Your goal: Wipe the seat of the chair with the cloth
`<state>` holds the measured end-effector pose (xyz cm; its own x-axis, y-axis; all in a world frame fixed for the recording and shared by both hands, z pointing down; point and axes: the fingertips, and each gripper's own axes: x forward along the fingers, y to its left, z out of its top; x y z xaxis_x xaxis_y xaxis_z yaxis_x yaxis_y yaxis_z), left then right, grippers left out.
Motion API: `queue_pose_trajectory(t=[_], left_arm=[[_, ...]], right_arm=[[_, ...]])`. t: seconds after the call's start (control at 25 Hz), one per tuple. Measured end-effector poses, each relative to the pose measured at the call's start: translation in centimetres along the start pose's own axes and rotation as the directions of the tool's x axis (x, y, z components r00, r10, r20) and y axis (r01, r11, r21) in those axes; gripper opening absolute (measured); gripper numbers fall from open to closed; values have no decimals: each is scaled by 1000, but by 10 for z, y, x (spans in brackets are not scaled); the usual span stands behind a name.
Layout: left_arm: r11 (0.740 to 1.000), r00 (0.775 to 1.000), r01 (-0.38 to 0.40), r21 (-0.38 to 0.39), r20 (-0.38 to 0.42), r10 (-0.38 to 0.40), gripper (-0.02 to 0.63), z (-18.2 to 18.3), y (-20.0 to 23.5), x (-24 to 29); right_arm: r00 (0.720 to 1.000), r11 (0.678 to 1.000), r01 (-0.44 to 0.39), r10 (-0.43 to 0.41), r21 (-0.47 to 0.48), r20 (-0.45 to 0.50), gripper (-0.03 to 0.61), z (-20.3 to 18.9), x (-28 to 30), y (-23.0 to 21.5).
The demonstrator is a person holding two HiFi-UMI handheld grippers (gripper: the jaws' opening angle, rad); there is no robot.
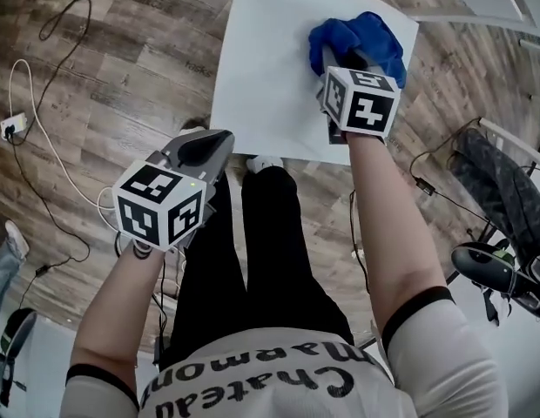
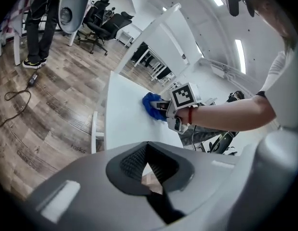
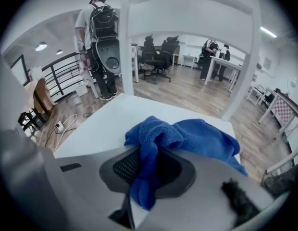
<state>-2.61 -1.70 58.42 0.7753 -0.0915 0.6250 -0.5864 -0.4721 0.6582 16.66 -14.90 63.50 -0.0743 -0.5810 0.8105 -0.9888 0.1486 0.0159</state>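
**On the white seat, one blue cloth in the right gripper's grip**

Over a wood-plank floor, the head view shows one white chair seat (image 1: 261,77) and one blue cloth (image 1: 357,37) lying on its far right part. The right gripper (image 1: 341,64) reaches into the cloth. The left gripper (image 1: 205,151) hangs off the seat, near its front edge and above the person's dark trousers (image 1: 253,259).

Only the right gripper view shows the hold: the right gripper (image 3: 144,177) has its jaws clamped on a bunched fold of the cloth (image 3: 187,136), the rest spread on the seat (image 3: 110,121). That view alone also shows the chair's white back frame (image 3: 192,4), two black office chairs (image 3: 156,49) and a person with a backpack (image 3: 98,23).

The left gripper view shows the left gripper (image 2: 148,165) with its jaws together and nothing between them, the cloth (image 2: 150,106) well ahead of it.
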Motion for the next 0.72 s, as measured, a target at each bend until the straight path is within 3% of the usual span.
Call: queue_pose_trajectory(t=[0.16,0.32,0.48,0.64,0.72], left_arm=[[1000,999,25,8,-44,-24,8,-16,-28,24],[999,997,47,27,-64,-46,8,-26,-48,38],[998,996,48,28,-77,-45,8,-35,-49,41],[1000,998,24,9,-55,-23,8,-35,-41,38],[1000,999,12,1,-43,-11,8,-34,-34,32]], right_arm=[[998,997,67,-67,40,0,77,-31,-22,-59],[993,993,116,-117,-4,-31,77,-48,-34,-105],[980,980,190,-186,60,-65,77,-64,-44,-144],[963,955,263,-251,141,-97,77,-73,-51,-162],[965,961,254,-244,113,-94,77,-61,-52,-149]])
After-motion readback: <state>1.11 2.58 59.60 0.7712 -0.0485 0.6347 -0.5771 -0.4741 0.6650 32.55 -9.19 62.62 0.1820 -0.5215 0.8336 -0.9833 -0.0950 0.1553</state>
